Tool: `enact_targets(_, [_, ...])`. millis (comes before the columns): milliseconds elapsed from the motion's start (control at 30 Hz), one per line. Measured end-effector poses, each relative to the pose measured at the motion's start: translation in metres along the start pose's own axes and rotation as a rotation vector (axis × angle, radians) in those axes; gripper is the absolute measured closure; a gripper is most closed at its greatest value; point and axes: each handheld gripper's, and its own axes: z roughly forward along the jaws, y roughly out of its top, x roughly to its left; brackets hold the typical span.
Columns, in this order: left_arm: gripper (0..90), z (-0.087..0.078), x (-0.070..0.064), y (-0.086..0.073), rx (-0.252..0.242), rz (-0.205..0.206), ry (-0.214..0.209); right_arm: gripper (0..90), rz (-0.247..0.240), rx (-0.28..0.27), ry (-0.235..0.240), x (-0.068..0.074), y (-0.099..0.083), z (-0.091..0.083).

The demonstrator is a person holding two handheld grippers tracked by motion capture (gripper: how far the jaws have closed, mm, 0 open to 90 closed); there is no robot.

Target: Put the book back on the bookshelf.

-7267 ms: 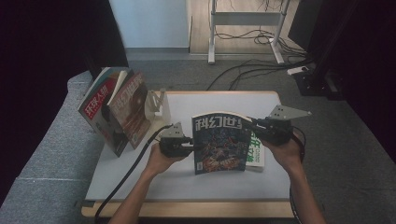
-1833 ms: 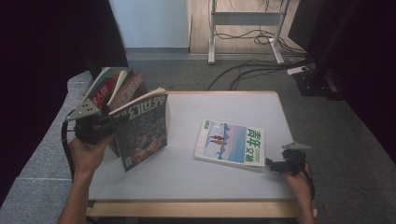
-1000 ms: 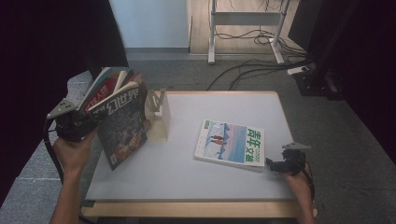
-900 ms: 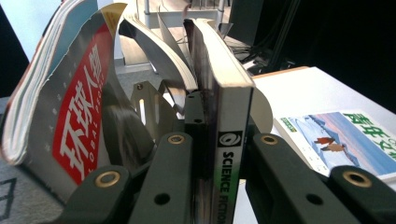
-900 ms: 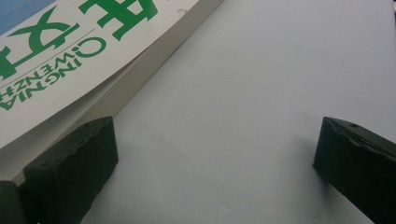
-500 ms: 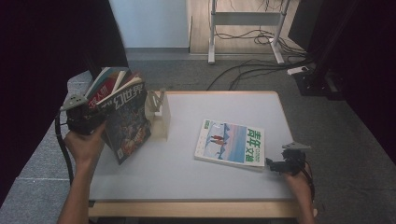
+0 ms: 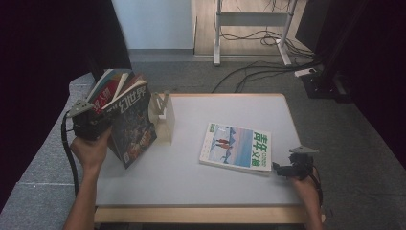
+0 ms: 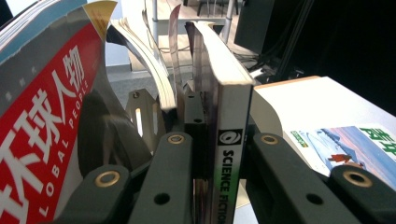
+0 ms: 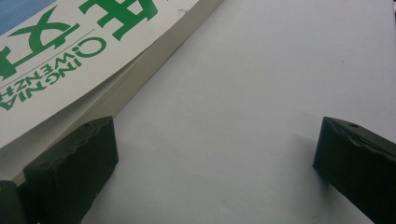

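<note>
Looking at the high view first: the left gripper (image 7: 91,125) is clamped on the sci-fi magazine (image 7: 130,125) and has carried it from the middle of the table over to the rack (image 7: 162,115) at the left edge, where it now leans against the other magazines (image 7: 112,86). A second ago it was tilted further out, so it looks like it's being nudged into its slot; I'd say this one is nearly filed. The green magazine (image 7: 236,147) hasn't budged and lies flat right of centre, with the right gripper (image 7: 283,168) parked just off its near right corner, close to the table (image 7: 230,110) edge. Plenty of bare tabletop between rack and green magazine, so there's room to swing across. In the left gripper view, the jaws pinch the sci-fi magazine (image 8: 227,140) by its spine, with a red magazine (image 8: 44,121) tight beside it and loose pages fanning up behind, so snagging those is the risk. In the right gripper view, the jaws stand wide apart around nothing, one tip just beside the green magazine (image 9: 84,51) edge, the rest bare table (image 9: 243,116).
</note>
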Motion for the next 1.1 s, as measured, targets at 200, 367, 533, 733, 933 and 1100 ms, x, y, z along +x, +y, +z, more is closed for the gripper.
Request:
enact_targets(200, [82.1,-0.004,-0.001,-0.008,0.009,0.022,-0.005,0.0,-0.001,0.000,0.000,0.000,0.000,0.000])
enact_targets(367, [81.4,-0.009,0.002,-0.018,0.003,0.005,-0.013,0.0,-0.001,0.000,0.000,0.000,0.000,0.000])
enact_targets(533, [78.3,-0.015,0.006,-0.026,0.004,-0.002,-0.036,0.0,0.000,0.000,0.000,0.000,0.000,0.000])
enact_targets(733, [82.4,-0.015,0.004,-0.025,0.023,0.011,0.010,0.0,0.001,0.000,-0.001,0.000,0.000,0.000])
enact_targets(933, [82.9,-0.017,0.000,-0.014,0.017,0.009,0.035,0.0,0.001,0.000,0.000,0.000,0.000,0.000])
enact_targets(1100, [82.9,-0.021,-0.002,-0.008,-0.009,0.003,0.058,0.0,0.000,0.001,0.000,0.000,0.000,0.000])
